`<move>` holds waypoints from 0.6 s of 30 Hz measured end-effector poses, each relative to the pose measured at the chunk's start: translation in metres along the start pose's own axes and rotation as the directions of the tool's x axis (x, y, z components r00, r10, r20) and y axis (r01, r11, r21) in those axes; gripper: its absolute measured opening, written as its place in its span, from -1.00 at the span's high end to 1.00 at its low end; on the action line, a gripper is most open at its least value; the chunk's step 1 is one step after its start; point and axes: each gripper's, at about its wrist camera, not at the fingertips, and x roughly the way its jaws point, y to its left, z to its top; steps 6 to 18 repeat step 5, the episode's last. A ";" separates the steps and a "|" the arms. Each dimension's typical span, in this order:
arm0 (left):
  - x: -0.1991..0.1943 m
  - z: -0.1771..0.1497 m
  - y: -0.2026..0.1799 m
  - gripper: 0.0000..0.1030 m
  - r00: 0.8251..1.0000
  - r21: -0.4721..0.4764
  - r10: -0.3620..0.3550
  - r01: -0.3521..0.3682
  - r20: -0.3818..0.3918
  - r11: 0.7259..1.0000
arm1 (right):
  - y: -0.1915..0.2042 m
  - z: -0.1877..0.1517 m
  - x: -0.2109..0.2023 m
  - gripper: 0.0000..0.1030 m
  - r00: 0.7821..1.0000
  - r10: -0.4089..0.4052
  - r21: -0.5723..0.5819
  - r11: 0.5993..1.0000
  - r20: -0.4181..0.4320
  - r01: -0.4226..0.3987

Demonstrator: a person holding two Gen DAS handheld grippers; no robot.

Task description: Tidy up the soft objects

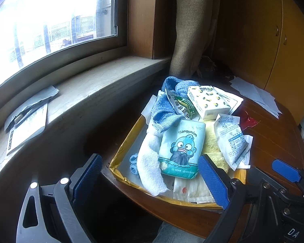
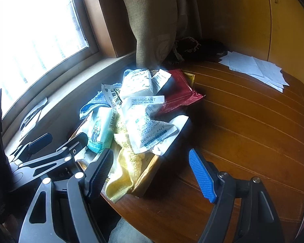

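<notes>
A shallow cardboard box [image 1: 119,151] on the wooden table holds a pile of soft things: a Hangyodon tissue pack [image 1: 180,147], a white cloth [image 1: 150,166], a blue towel [image 1: 162,111], a yellow cloth [image 2: 123,172], desiccant bags [image 2: 150,129] and a white patterned box [image 1: 207,102]. A red packet [image 2: 180,93] lies at the pile's far right. My left gripper [image 1: 150,180] is open and empty just before the box's near edge. My right gripper [image 2: 152,176] is open and empty over the box's near right corner; the yellow cloth hangs between its fingers.
The wooden table [image 2: 243,125] extends to the right, with loose white papers [image 2: 255,68] at its far side. A curtain [image 2: 154,24] hangs behind the box. A windowsill [image 1: 81,85] with papers [image 1: 26,123] lies left. Yellow cabinets [image 1: 273,40] stand at the right.
</notes>
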 end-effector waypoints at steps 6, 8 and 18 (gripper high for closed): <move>0.002 0.002 -0.001 -0.88 1.000 0.000 0.007 -0.007 0.015 1.000 | -0.001 0.000 -0.001 -0.48 1.000 0.001 0.005 1.000 0.011 -0.001; 0.002 0.002 -0.001 -0.88 1.000 0.000 0.007 -0.007 0.015 1.000 | -0.001 0.000 -0.001 -0.48 1.000 0.001 0.005 1.000 0.011 -0.001; 0.002 0.002 -0.001 -0.88 1.000 0.000 0.007 -0.007 0.015 1.000 | -0.001 0.000 -0.001 -0.48 1.000 0.001 0.005 1.000 0.011 -0.001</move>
